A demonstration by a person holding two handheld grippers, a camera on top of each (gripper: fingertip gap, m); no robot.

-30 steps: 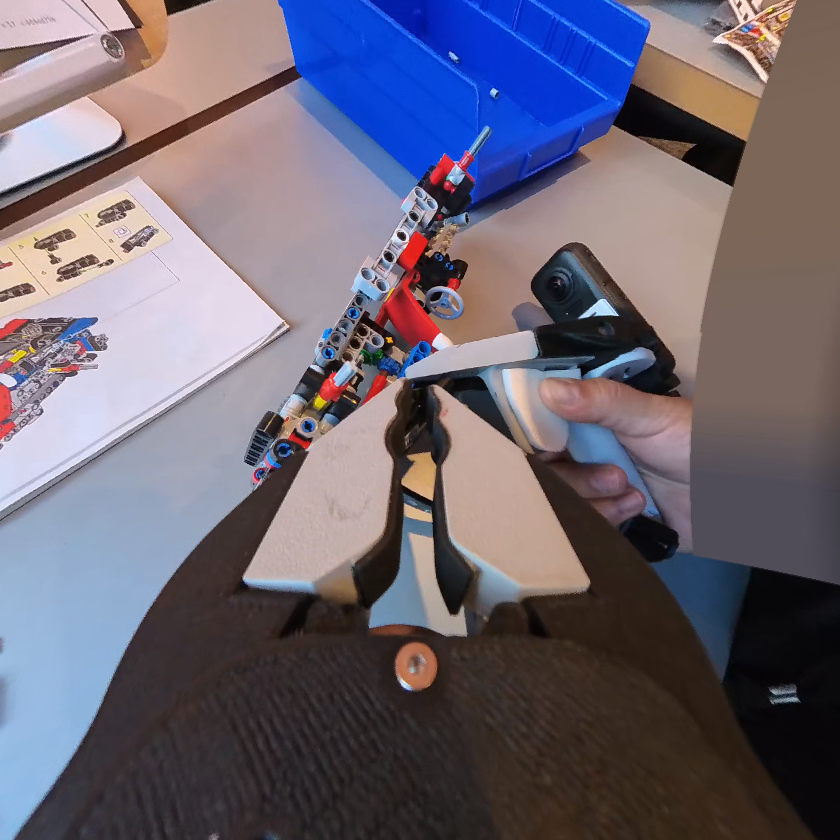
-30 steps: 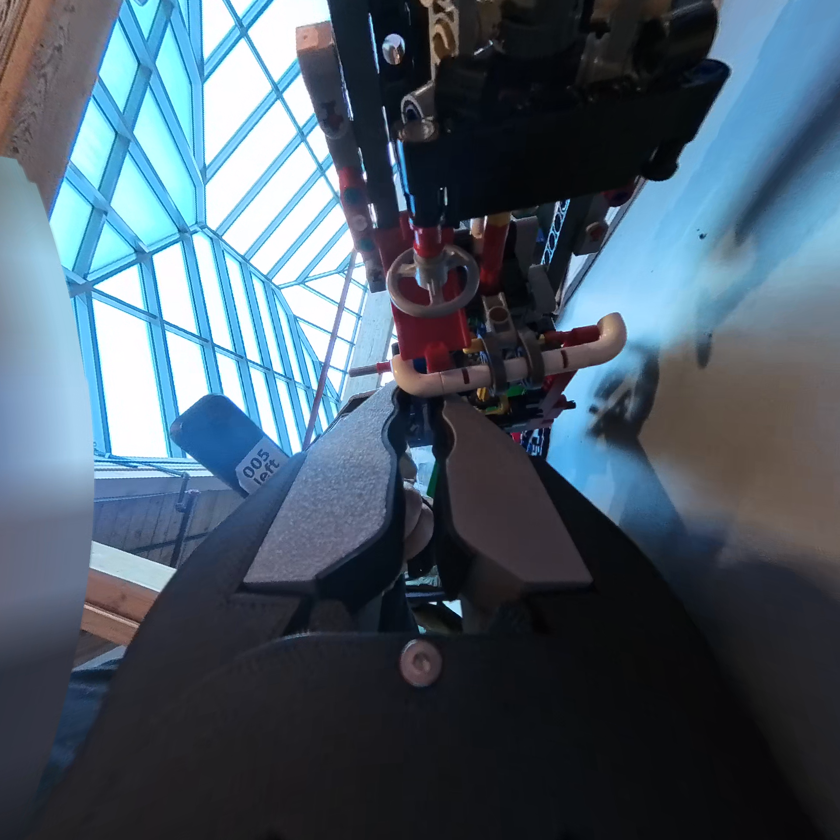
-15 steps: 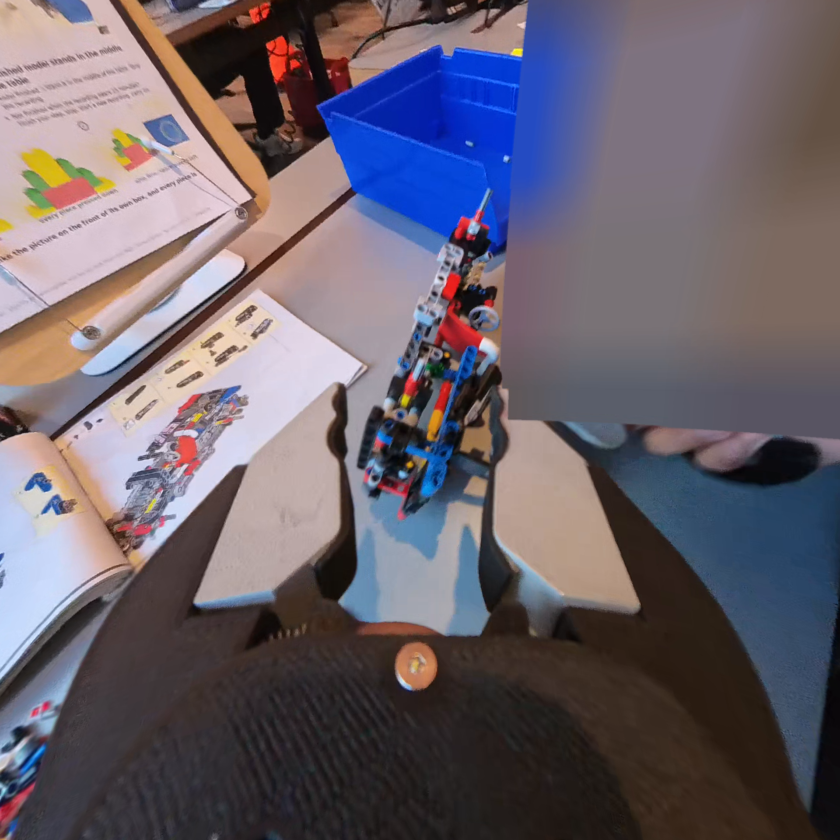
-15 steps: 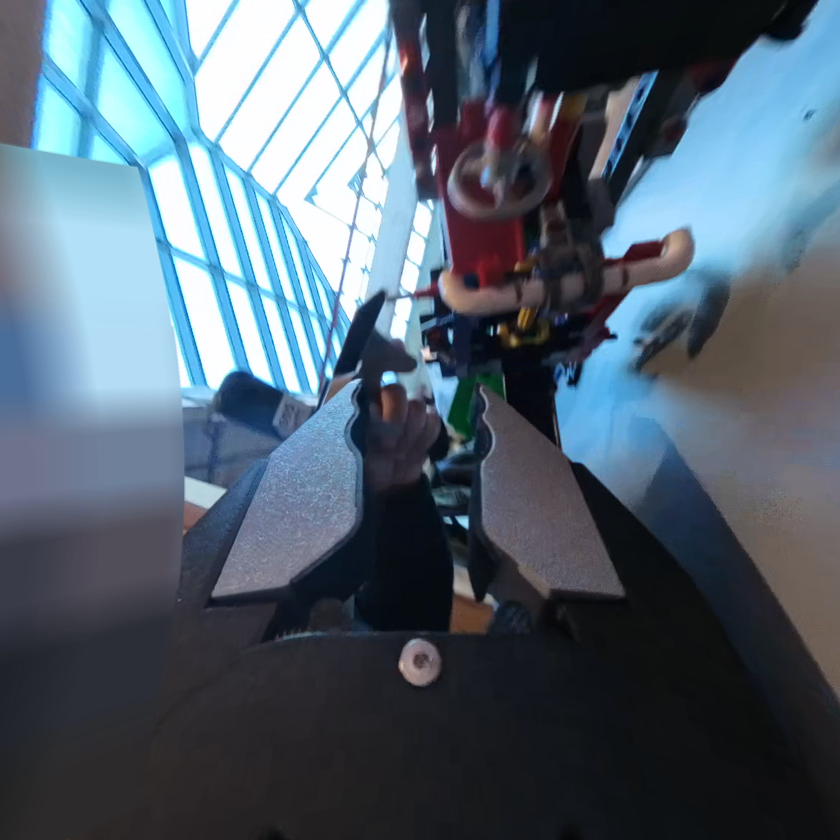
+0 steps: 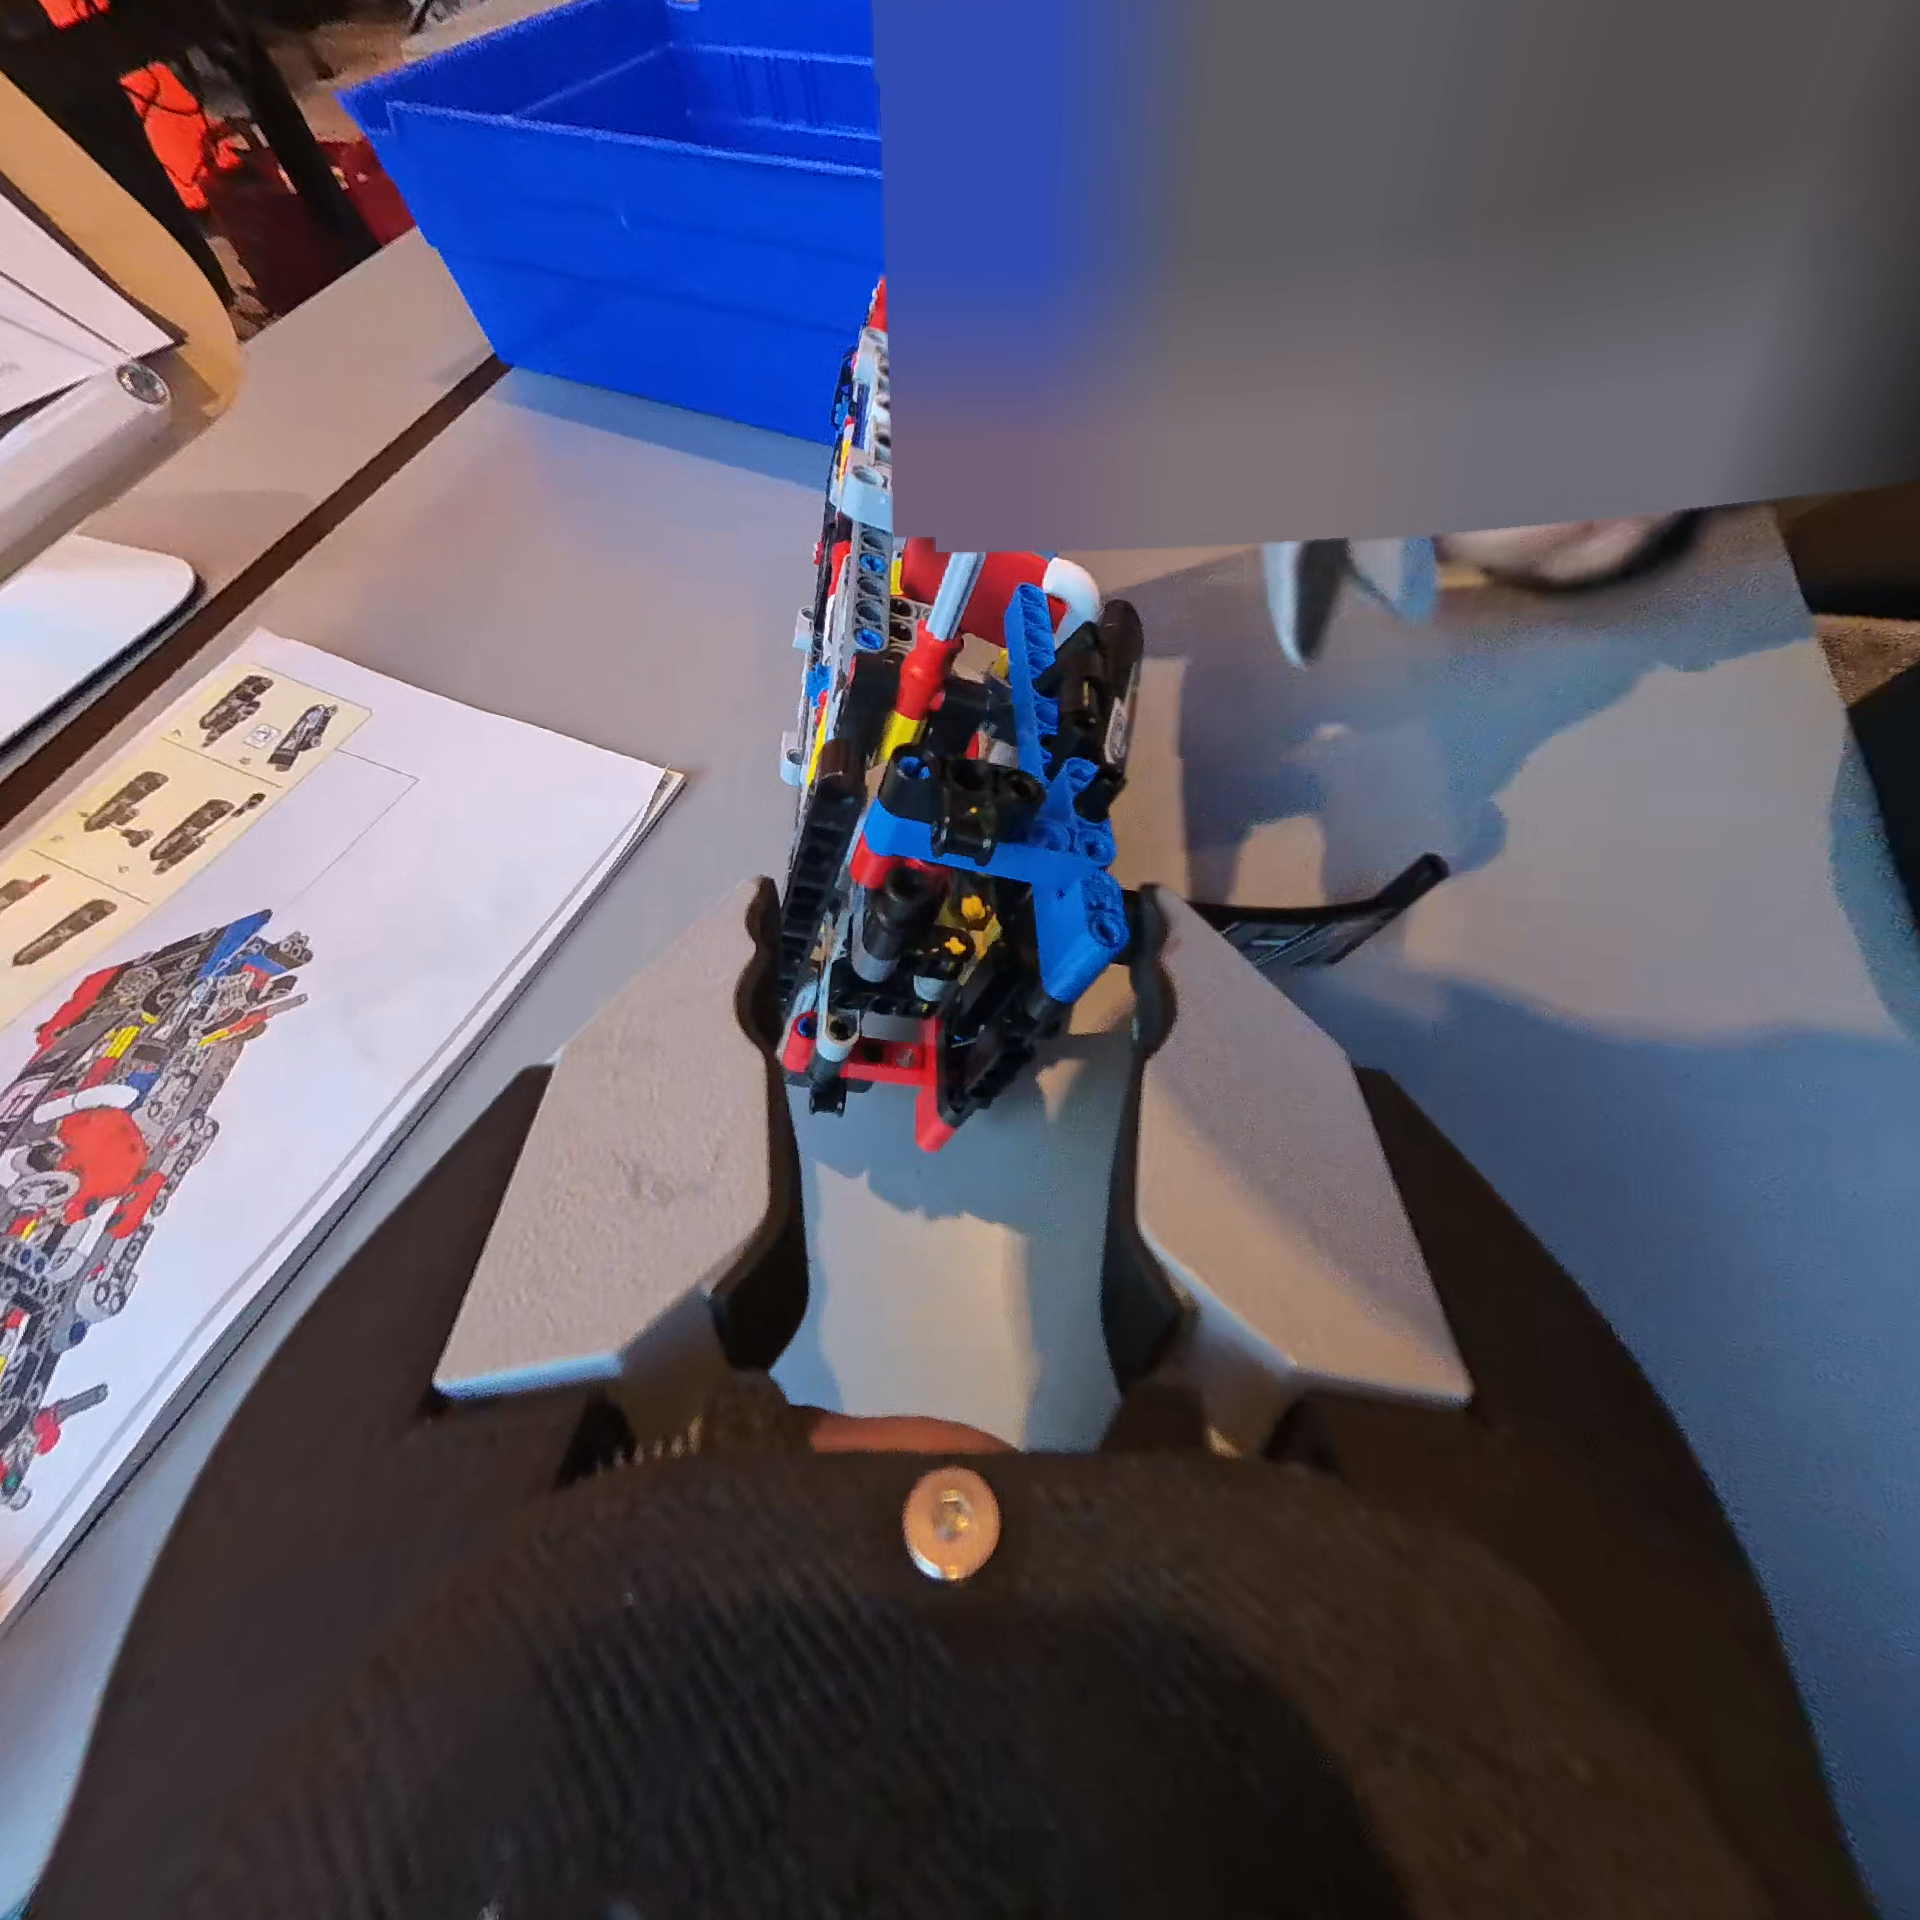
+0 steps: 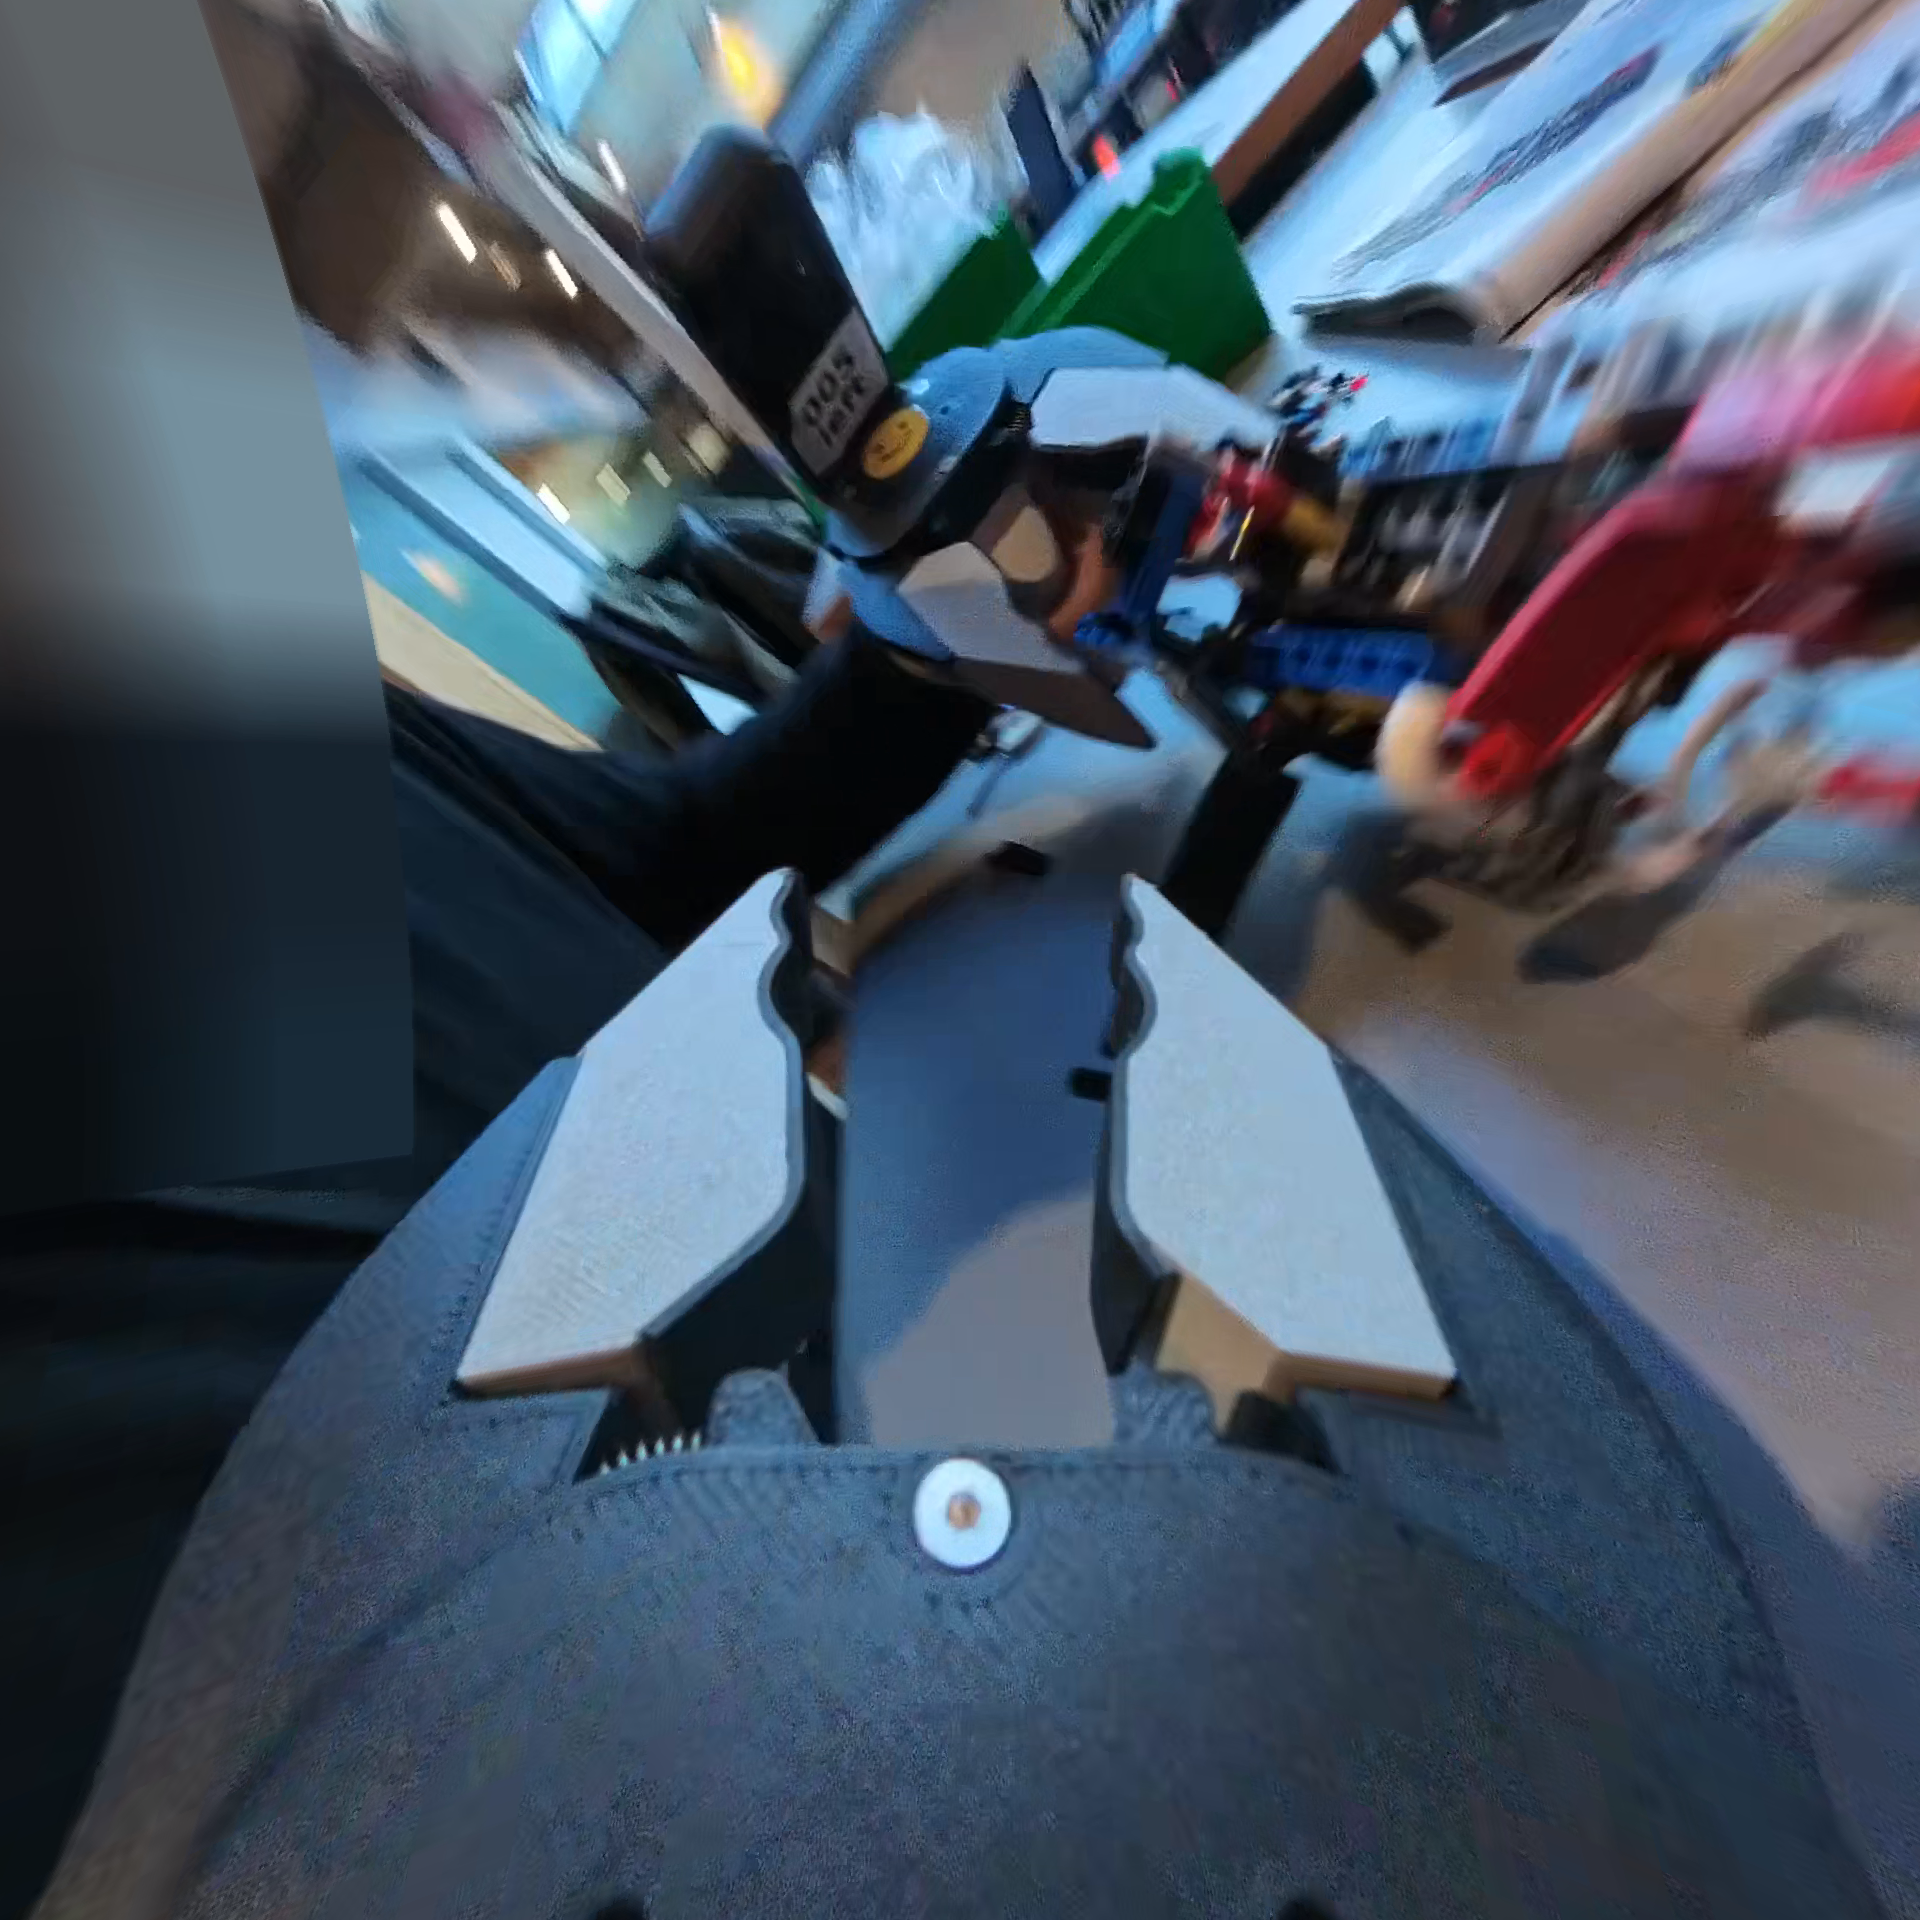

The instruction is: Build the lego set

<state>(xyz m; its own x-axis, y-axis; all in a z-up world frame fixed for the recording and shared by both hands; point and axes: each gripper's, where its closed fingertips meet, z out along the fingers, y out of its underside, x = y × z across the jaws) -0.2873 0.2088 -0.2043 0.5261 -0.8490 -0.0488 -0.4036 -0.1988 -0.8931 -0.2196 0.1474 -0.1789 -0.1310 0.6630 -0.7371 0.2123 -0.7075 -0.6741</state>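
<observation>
The partly built lego model (image 5: 935,831), a long frame of red, blue, black and grey beams, stands on its side on the grey table (image 5: 1507,1091). My left gripper (image 5: 951,935) is open, and the model's near end sits between its fingertips, close to both. My right gripper (image 6: 961,935) is open and empty, off to the side of the model (image 6: 1558,582) and clear of it. The right wrist view is blurred by motion. It also shows the left gripper (image 6: 1039,582) at the model's end.
A blue bin (image 5: 644,208) stands behind the model. An open instruction booklet (image 5: 312,883) lies to the left, with a document stand (image 5: 83,353) beyond it. A green bin (image 6: 1143,270) shows far off. A blurred patch covers the upper right of the left wrist view.
Both grippers opened and let go of the model. My left gripper backed off, then moved in around the model's near end. My right gripper swung away to the side.
</observation>
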